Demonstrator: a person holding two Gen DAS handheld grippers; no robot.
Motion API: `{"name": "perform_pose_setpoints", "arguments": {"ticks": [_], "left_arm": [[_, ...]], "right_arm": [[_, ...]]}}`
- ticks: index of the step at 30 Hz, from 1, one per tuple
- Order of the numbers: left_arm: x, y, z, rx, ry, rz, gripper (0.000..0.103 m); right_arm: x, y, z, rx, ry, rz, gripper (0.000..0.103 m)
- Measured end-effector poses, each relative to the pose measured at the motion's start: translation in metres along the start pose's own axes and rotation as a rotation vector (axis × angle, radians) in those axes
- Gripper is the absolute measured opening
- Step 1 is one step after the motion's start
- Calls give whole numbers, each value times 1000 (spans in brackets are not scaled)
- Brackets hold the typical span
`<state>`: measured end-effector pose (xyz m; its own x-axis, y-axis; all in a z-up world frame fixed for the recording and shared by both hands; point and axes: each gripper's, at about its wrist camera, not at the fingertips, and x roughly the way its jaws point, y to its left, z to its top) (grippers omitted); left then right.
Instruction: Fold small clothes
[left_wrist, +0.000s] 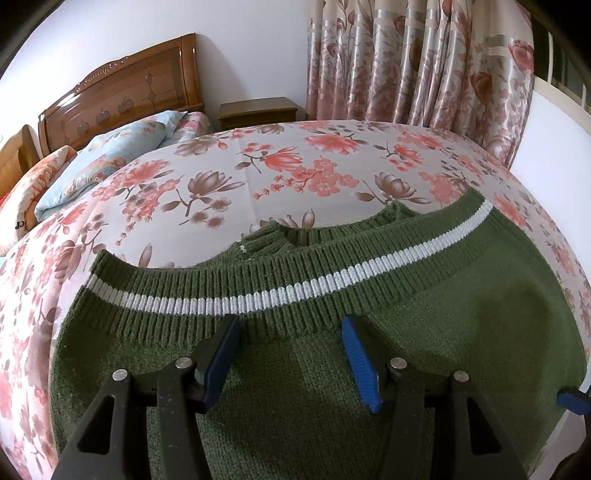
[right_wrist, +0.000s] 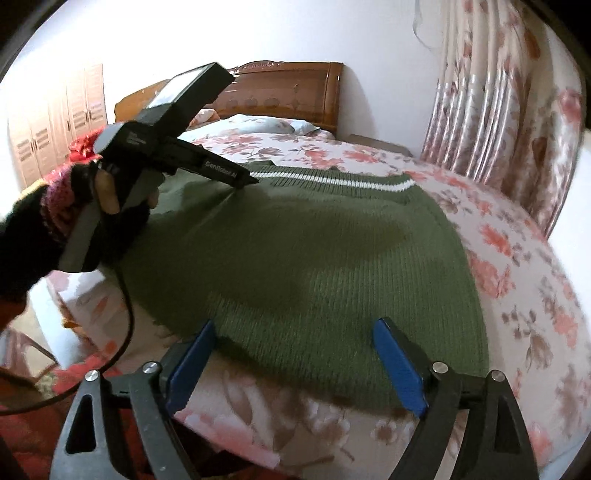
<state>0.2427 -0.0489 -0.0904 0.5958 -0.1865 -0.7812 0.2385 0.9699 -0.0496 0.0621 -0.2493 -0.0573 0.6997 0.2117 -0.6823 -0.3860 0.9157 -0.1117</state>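
Observation:
A green knitted sweater (left_wrist: 369, 350) lies flat on the floral bed sheet (left_wrist: 258, 177). Its ribbed hem with a white stripe (left_wrist: 280, 291) rests over the collar (left_wrist: 266, 240) at the far side. My left gripper (left_wrist: 290, 321) is open just short of that hem, fingers low over the knit with nothing pinched. In the right wrist view the left gripper (right_wrist: 251, 181) is held by a gloved hand (right_wrist: 110, 206), tips at the sweater near the stripe. My right gripper (right_wrist: 295, 325) stands open over the sweater's near edge (right_wrist: 295, 369), both pads clear of the cloth.
A wooden headboard (left_wrist: 122, 96) and pillows (left_wrist: 103, 158) lie at the bed's far left. A nightstand (left_wrist: 258, 110) and floral curtains (left_wrist: 417, 62) stand behind the bed. A wardrobe (right_wrist: 55, 122) stands at the left. A black cable (right_wrist: 125, 317) hangs from the left gripper.

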Motion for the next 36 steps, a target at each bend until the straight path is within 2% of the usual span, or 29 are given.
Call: {"name": "perform_pose_setpoints", "arguments": {"ticks": [6, 9, 11, 13, 15, 17, 19, 23, 27, 30, 32, 34, 36], "left_arm": [[-4, 2, 0, -9, -2, -11, 59], [-22, 14, -2, -31, -59, -40, 58], [-34, 33, -2, -58, -113, 24, 59], [-38, 57, -1, -107, -124, 77, 58], [-32, 82, -3, -159, -89, 96, 59], [-14, 100, -12, -184, -27, 82, 59], [-15, 95, -17, -137, -63, 109, 60], [-7, 72, -13, -24, -40, 221, 66], [-11, 78, -15, -44, -40, 196, 66], [-8, 80, -13, -41, -40, 194, 66], [-9, 78, -14, -38, -45, 194, 66], [-14, 77, -16, -51, -64, 183, 66], [-29, 77, -18, -65, -100, 137, 66]], "right_arm": [[-13, -13, 10, 112, -33, 53, 103], [-14, -14, 25, 103, -55, 57, 103], [-12, -11, 39, 62, -67, 23, 103], [-6, -10, 54, 28, -72, 4, 103], [7, -12, 70, 14, -50, -23, 103], [27, -12, 91, 4, -20, -44, 103], [48, -7, 111, -16, -3, -51, 103], [96, 12, 144, -72, 67, -53, 103], [151, 24, 151, -173, 208, -101, 103], [157, -9, 155, -31, 228, -112, 103], [151, -41, 153, 62, 203, -237, 103], [142, -74, 147, 199, 191, -270, 103], [128, -115, 135, 405, 179, -314, 103]]}}
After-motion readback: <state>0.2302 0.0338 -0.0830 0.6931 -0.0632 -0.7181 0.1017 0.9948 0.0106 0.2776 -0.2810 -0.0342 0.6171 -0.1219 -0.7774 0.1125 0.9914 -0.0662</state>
